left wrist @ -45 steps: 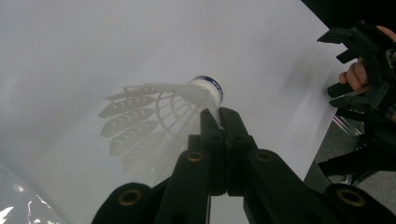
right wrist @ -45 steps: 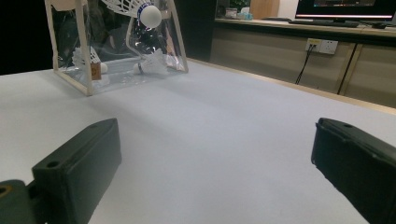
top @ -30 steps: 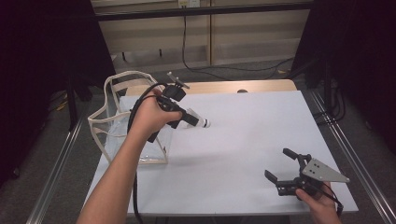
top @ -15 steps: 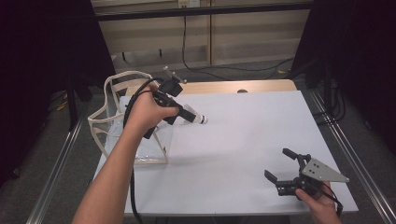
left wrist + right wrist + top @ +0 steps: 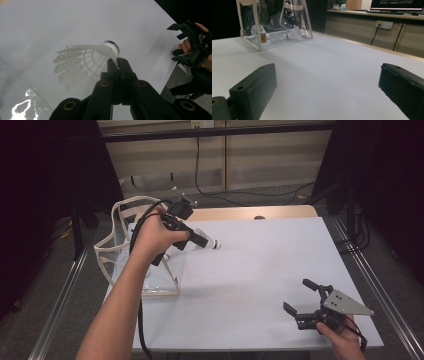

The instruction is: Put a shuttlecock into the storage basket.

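Note:
A white shuttlecock (image 5: 82,57) with a blue-banded cork hangs over the white table (image 5: 260,270). My left gripper (image 5: 117,61) is shut on the edge of its feather skirt. In the high view the left gripper (image 5: 199,240) is above the right side of a clear bag (image 5: 125,255) with beige trim, and the shuttlecock (image 5: 210,242) points its cork right. The bag (image 5: 274,22) holds two more shuttlecocks (image 5: 293,35). My right gripper (image 5: 296,294) rests open near the front right corner with nothing between its jaws (image 5: 325,85).
The bag stands at the table's left edge. A wooden strip (image 5: 250,213) runs along the far edge of the table. Metal rails (image 5: 380,290) flank both sides. Cables (image 5: 210,185) lie on the floor beyond.
My left hand has shifted slightly toward the far side, carrying the shuttlecock with it. The right gripper has stayed in place.

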The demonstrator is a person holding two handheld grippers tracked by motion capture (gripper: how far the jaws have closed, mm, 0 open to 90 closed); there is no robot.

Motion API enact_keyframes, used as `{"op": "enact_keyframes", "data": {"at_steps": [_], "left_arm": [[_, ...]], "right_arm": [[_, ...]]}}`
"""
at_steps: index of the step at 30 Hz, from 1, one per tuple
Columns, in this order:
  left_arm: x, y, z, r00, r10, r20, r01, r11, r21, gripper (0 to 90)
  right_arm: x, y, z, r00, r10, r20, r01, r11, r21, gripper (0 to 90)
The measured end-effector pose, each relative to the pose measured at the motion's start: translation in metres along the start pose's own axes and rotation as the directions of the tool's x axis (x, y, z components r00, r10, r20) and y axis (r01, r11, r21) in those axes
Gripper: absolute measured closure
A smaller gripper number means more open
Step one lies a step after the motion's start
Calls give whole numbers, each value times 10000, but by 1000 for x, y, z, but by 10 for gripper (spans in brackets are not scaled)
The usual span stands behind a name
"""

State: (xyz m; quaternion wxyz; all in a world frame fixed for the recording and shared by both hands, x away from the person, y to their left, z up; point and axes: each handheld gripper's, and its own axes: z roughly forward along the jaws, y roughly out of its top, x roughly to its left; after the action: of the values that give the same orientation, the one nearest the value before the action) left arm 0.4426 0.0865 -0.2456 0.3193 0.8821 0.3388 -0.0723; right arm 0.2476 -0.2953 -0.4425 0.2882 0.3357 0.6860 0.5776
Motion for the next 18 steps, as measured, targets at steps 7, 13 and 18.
{"op": "enact_keyframes", "data": {"at_steps": [7, 13, 18], "left_arm": [[-2, 2, -3, 10000, 32, -81, -31, 10000, 55, 900], [-3, 3, -7, 9999, 50, -87, -50, 10000, 7, 900], [-4, 4, -10, 9999, 34, -157, -35, 10000, -42, 900]], "right_arm": [[0, 0, 0, 10000, -3, 6, 3, 10000, 22, 11], [0, 0, 0, 10000, 38, 26, -38, 10000, -10, 11], [0, 0, 1, 10000, 93, 27, -93, 10000, -6, 11]]}}
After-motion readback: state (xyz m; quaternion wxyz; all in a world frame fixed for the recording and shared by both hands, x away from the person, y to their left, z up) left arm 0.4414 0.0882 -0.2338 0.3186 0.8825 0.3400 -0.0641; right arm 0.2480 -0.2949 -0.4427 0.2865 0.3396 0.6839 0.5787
